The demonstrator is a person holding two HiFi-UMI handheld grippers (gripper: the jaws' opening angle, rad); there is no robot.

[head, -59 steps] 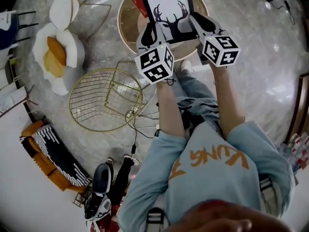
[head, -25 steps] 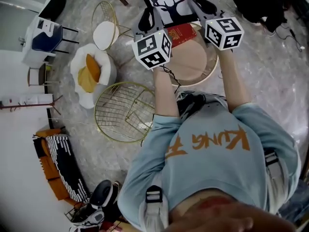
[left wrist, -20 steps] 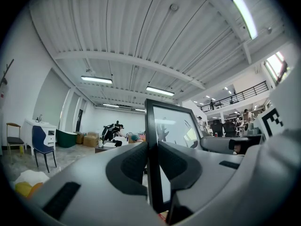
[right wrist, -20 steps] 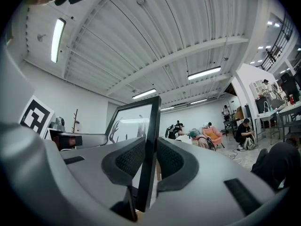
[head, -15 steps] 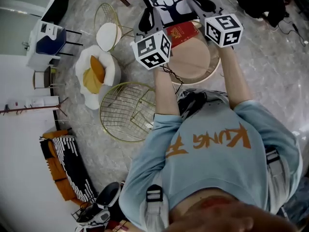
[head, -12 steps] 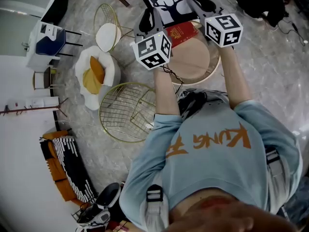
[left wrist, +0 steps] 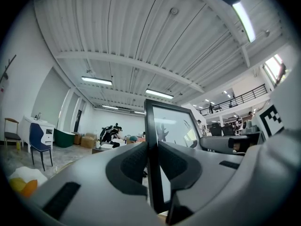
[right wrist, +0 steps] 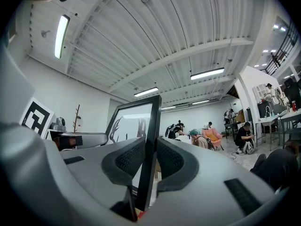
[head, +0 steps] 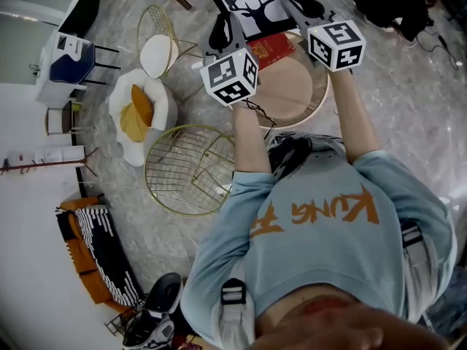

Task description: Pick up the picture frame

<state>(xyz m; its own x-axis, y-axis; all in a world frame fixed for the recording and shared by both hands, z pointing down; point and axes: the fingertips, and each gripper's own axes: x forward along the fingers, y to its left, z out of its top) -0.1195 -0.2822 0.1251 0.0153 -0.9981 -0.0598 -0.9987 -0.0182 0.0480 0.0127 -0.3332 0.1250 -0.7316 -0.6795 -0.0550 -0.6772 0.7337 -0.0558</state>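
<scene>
The picture frame [head: 252, 0], black-edged with a black deer head on white, is held up in the air above the round wooden table [head: 295, 93]. My left gripper [head: 228, 29] is shut on its left edge, and the pads press the black rim of the picture frame [left wrist: 153, 154] from both sides. My right gripper [head: 295, 7] is shut on the right edge, where the picture frame [right wrist: 149, 145] stands between the jaws. Both grippers point level, with the frame upright between them.
A red booklet [head: 271, 49] lies on the round table under the frame. A gold wire basket table [head: 186, 168] stands at the person's left. A white chair with an orange cushion [head: 135, 115] and a small round stool [head: 159, 51] stand further left. A dark bag [head: 387, 2] lies at top right.
Since the earliest frame the frame has been lifted off the round table and raised up. Over the last second both grippers and the frame have stayed almost still.
</scene>
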